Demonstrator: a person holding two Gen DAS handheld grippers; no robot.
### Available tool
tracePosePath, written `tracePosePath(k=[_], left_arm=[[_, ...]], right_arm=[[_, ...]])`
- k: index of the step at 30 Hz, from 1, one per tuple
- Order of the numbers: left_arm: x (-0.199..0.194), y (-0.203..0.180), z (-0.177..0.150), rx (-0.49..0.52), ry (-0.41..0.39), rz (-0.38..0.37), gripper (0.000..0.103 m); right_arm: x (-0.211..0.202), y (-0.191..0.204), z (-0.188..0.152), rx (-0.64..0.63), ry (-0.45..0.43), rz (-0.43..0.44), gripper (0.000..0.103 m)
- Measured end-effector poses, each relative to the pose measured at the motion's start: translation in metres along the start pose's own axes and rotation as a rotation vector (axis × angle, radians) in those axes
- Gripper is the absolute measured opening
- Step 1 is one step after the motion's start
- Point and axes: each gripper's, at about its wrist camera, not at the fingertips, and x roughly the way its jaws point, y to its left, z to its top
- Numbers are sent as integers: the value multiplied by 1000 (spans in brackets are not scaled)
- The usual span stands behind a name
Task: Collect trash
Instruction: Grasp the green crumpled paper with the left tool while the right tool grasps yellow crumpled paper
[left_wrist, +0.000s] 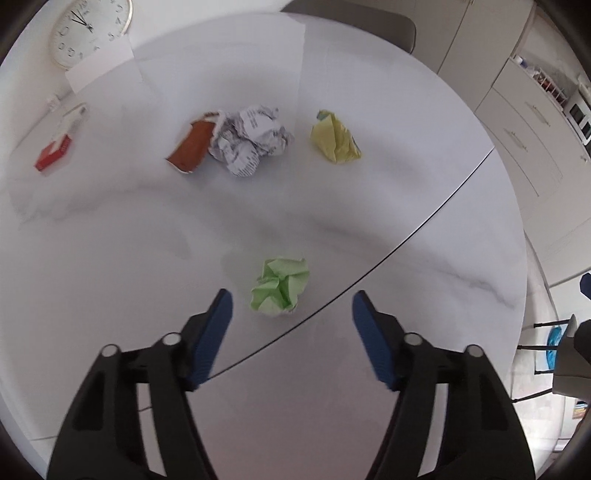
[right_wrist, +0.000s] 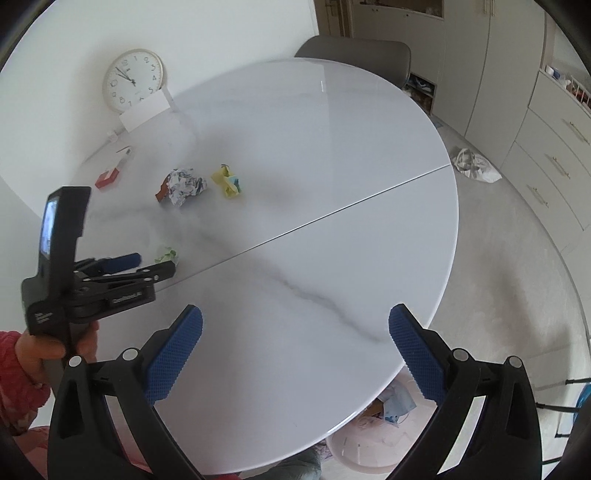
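A crumpled green paper ball (left_wrist: 280, 286) (right_wrist: 167, 254) lies on the white marble table (left_wrist: 110, 258) (right_wrist: 332, 155). My left gripper (left_wrist: 291, 301) (right_wrist: 155, 263) points down at it, jaws apart, with the ball just ahead of the blue pads and untouched. Farther back lie a crumpled printed white paper (left_wrist: 251, 142) (right_wrist: 184, 186), an orange-brown wrapper (left_wrist: 190, 147) (right_wrist: 161, 192) against it, and a yellow wrapper (left_wrist: 334, 138) (right_wrist: 227, 181). My right gripper (right_wrist: 295, 321) hangs open and empty over the table's near part.
A pale basin (right_wrist: 369, 446) with scraps sits on the floor below the table's near edge. A red box (left_wrist: 53, 151) (right_wrist: 107, 179) and a clock (left_wrist: 86, 27) (right_wrist: 133, 79) stand at the far left. A grey chair (right_wrist: 354, 55) is behind the table. A hand (right_wrist: 83, 345) holds the left gripper.
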Motion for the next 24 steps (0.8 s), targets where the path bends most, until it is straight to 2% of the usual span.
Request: tracePosePath(k=[6,10,15,20,22,24], left_arm=[[16,-4,1,23,38,-6,40],[18,0,0,3,51,-22,28],[16,8,-4,-19,53,-38,28],[6,25,-2,-65,45,-48,28],[1,32,-4,-84,41,-42,28],[-5,41,-6,-106,37,-41,28]], right_arm=[[14,3,11,19,15,4,100],[25,16,25,-47,23,15,100],[57,43,56,-152,60,71,100],[115,81,95,-307,128,93,100],[145,94,111,-377,165,68,94],[166,101,120,-415,206,66,84]])
